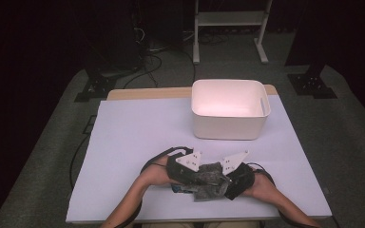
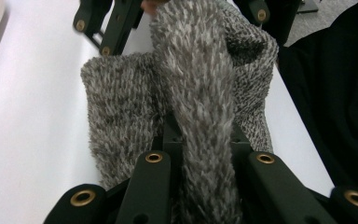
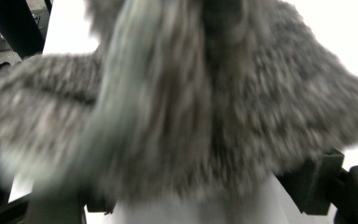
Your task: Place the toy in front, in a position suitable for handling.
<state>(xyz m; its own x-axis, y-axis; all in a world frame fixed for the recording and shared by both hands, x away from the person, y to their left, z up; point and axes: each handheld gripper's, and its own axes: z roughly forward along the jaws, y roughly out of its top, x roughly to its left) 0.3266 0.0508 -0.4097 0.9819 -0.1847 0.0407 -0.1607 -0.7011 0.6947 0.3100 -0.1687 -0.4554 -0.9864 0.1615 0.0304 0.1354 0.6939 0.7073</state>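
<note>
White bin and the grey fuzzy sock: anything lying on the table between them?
Nothing: in the high view, bare table separates the white bin from the sock.

You have no writing, label, brand, number or sign to read anywhere here.
</note>
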